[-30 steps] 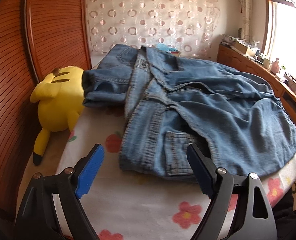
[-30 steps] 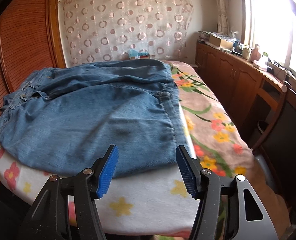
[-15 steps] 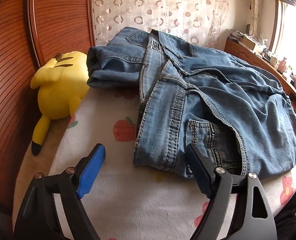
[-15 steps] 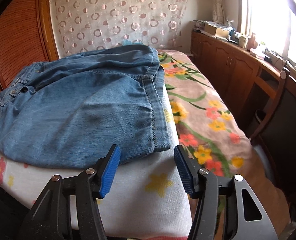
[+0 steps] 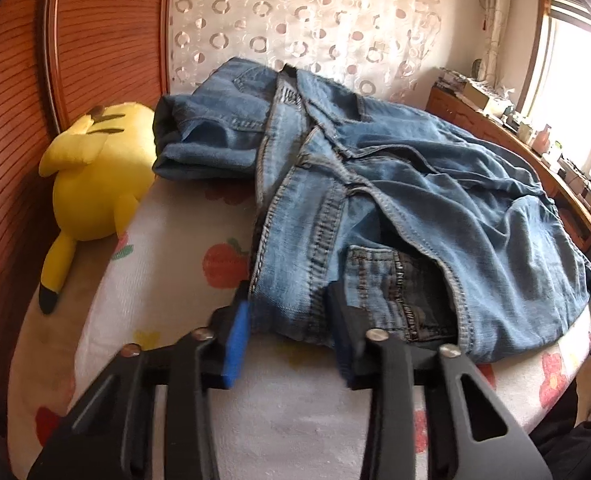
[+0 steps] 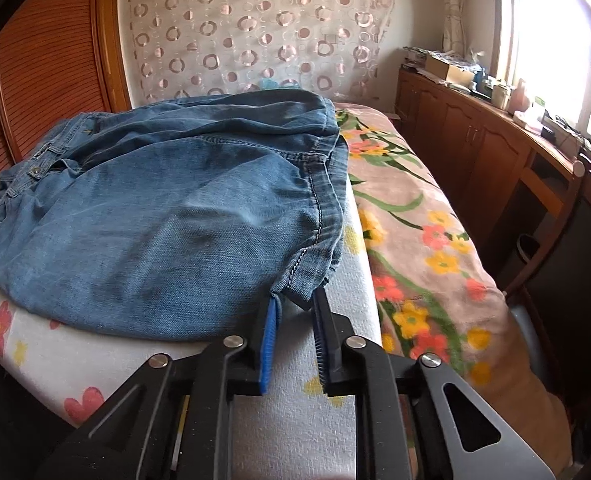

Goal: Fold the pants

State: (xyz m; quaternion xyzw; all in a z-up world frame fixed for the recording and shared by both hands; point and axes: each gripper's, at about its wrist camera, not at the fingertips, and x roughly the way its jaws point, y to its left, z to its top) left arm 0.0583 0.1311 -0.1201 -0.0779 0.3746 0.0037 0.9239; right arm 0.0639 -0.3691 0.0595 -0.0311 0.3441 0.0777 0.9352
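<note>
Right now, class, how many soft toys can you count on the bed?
1: a yellow soft toy lies at the bed's left edge against the wooden headboard, beside the jeans. Others could be hidden behind them.

the jeans (image 5: 435, 216) are faded blue denim with pale stitching. the plush toy (image 5: 95, 184) is bright yellow with black tips. the bed sheet (image 5: 167, 264) is white with red and yellow flowers, the blanket (image 6: 407, 216) beige with orange blooms. each gripper (image 6: 293, 340) is black with blue pads.
</note>
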